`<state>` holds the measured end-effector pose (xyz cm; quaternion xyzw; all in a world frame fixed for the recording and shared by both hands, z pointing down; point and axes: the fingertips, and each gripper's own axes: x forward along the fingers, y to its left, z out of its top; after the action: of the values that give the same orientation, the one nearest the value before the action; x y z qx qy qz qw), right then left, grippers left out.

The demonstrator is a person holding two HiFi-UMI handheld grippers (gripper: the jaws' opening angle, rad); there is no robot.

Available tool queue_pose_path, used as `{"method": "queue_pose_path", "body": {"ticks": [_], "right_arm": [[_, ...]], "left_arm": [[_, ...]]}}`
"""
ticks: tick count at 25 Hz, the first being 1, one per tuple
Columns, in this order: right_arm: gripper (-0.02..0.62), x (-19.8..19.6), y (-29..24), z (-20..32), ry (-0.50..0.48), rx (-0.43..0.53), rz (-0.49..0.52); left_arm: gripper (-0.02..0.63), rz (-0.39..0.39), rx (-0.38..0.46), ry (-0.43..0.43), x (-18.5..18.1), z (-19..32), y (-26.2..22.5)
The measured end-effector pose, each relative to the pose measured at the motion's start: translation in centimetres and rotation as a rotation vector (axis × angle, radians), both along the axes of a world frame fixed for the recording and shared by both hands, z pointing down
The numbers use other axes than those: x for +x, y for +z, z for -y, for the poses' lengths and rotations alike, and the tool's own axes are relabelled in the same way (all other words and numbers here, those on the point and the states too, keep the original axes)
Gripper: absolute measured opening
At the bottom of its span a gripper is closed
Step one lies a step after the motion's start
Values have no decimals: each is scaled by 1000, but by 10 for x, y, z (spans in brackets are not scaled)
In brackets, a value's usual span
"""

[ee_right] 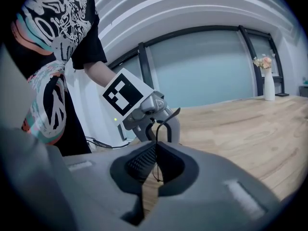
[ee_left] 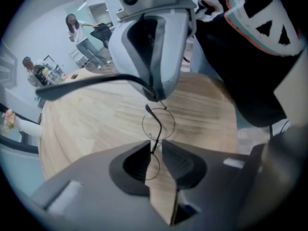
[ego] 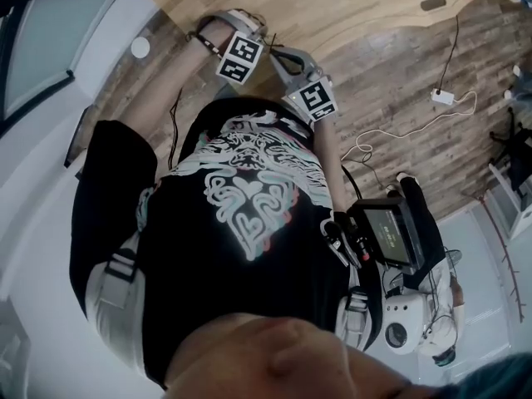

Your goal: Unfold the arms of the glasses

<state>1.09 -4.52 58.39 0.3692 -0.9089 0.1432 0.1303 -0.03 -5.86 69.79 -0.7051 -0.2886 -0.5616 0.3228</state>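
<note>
Pale wood planks make up the bench [ee_left: 96, 124], which stands over a darker plank floor [ego: 399, 81] where a white power strip [ego: 442, 97] lies on its cable. At the far end of the bench stands a white vase of flowers [ee_right: 268, 83] before a long curved window. Two people are in the background beyond the bench, one standing [ee_left: 77, 30] and one seated [ee_left: 31, 66].

Both tools meet over the bench edge, close to the person's black T-shirt [ego: 241, 248] with its white swirling print. The left hand-held gripper [ee_left: 156, 148] has its jaws pressed together on the thin wire frame of the round glasses [ee_left: 158, 125], pinching it near the bridge; one lens shows beyond the jaw tips and the other sits between them. The right hand-held gripper [ee_right: 155, 148] is likewise pinched on a thin wire part of the glasses. From its tips a dark temple arm [ee_left: 72, 84] runs out to the left.

Each marker cube [ee_right: 127, 94] bears a black-and-white square pattern, with no lettering. A small screen [ego: 389, 233] hangs at the person's waist, its print too small to read.
</note>
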Motion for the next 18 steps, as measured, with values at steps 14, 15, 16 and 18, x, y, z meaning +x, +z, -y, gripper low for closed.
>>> {"method": "queue_pose_path", "body": {"ticks": [14, 15, 16, 18], "right_arm": [[2, 13, 1, 4, 47, 8, -19], [2, 16, 0, 6, 61, 9, -14], [2, 18, 0, 6, 77, 7, -6], [2, 22, -2, 6, 107, -3, 17]], "left_arm": [[3, 47, 30, 82, 3, -4, 3], [2, 52, 15, 66, 2, -5, 3], [2, 58, -5, 48, 1, -7, 3], [0, 66, -50, 12, 0, -12, 2]]}}
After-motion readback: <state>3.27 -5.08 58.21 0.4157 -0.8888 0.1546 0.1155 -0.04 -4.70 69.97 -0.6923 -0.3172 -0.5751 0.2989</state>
